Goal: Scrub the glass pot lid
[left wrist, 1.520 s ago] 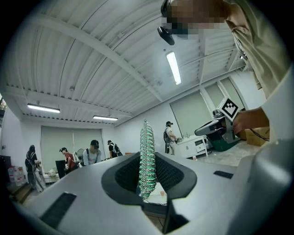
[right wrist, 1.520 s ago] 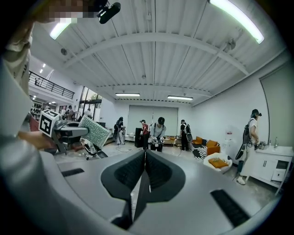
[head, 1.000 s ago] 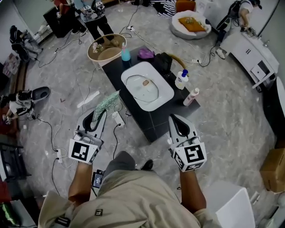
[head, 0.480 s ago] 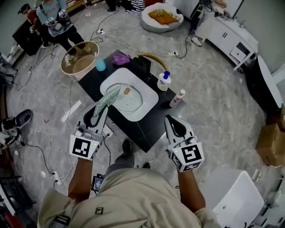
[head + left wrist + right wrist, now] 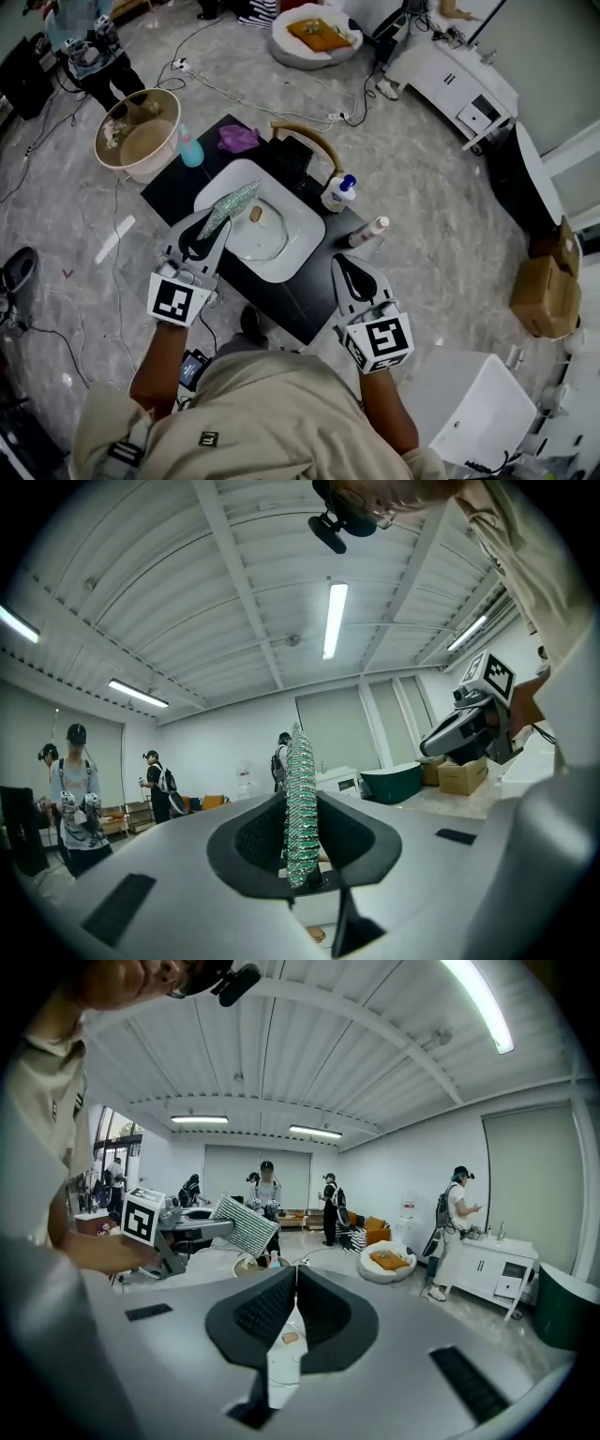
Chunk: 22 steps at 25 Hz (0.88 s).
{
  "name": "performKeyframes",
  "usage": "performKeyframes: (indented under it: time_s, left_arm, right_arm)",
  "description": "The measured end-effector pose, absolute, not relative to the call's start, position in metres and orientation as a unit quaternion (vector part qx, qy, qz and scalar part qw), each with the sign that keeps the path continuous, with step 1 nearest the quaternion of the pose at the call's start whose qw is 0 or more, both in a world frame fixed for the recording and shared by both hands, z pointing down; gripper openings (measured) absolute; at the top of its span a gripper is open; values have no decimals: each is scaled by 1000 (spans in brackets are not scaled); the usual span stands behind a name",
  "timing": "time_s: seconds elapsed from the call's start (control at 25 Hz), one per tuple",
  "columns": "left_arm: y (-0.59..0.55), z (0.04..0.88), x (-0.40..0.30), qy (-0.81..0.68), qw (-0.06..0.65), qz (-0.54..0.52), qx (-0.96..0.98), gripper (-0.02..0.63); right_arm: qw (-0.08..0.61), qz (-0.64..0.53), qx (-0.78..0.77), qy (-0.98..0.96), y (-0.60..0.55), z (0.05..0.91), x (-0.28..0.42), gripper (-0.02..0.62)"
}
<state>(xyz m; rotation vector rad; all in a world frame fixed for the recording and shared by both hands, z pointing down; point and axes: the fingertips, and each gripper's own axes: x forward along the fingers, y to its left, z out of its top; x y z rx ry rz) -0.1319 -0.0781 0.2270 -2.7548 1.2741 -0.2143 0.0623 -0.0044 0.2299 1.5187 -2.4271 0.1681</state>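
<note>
Both bare forearms reach forward from the body, the left arm (image 5: 157, 361) stretched a little farther than the right arm (image 5: 389, 412). Each hand grips its tool from behind the marker cube. The left gripper (image 5: 213, 223) points forward and slightly right, its jaws closed on a green scrubbing pad (image 5: 232, 202) that sticks out past the tips. The right gripper (image 5: 343, 260) points forward and slightly left, jaws pressed together with nothing between them.
</note>
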Motion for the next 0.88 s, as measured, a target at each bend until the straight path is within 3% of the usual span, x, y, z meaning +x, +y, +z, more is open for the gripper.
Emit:
performKeyframes:
  time_s: [0.52, 0.88]
  left_arm:
    - [-134, 287, -163, 422, 21, -78, -903, 89]
    - [-145, 329, -192, 455, 52, -164, -874, 89]
  right_arm:
    - [164, 64, 506, -844, -41, 262, 16, 26]
    - [161, 93, 449, -874, -70, 294, -10, 26]
